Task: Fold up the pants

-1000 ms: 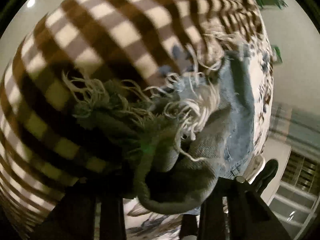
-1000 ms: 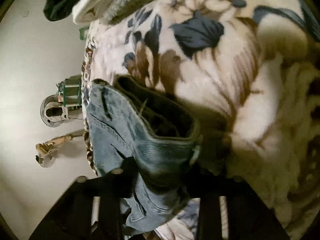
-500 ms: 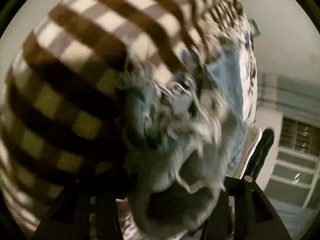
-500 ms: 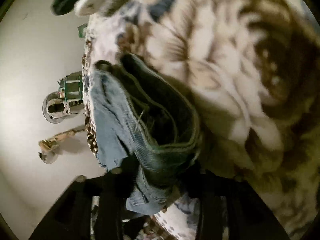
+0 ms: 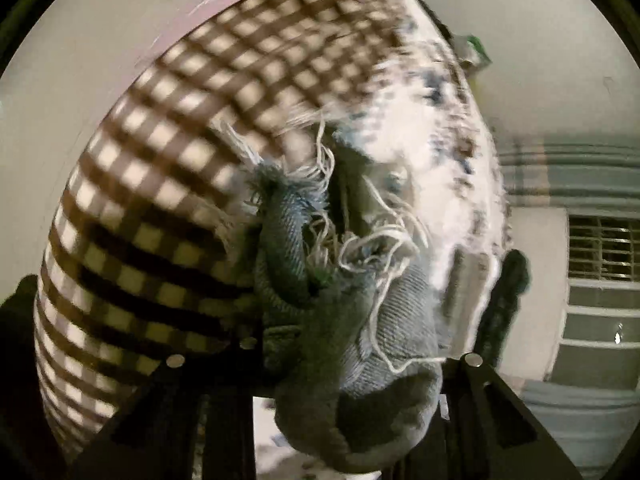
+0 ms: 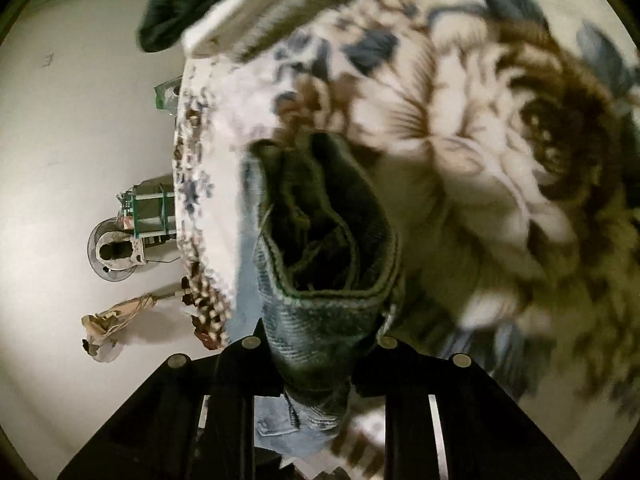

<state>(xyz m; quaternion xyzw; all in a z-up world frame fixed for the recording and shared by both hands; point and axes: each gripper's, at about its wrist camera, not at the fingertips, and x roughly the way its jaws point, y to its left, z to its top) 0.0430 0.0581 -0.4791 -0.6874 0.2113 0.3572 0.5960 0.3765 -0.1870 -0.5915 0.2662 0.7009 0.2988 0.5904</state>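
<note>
The pants are light blue denim jeans. My left gripper (image 5: 352, 356) is shut on the frayed hem end of the jeans (image 5: 380, 320), with white threads hanging loose, lifted above the bed. My right gripper (image 6: 320, 344) is shut on the waistband end of the jeans (image 6: 320, 264), which gapes open in front of the fingers. The rest of the denim hangs below and is mostly hidden behind the grippers.
A brown and white checked blanket (image 5: 180, 160) covers the bed on the left, and a floral fleece blanket (image 6: 480, 140) covers the rest. A folded towel and dark cloth (image 6: 248, 8) lie at the far end. A fan and clutter (image 6: 120, 240) stand on the floor beside the bed.
Both grippers have lifted and pulled back with the jeans still held. The bed looks smaller and farther away, and more floor and wall show. The views are blurred by motion.
</note>
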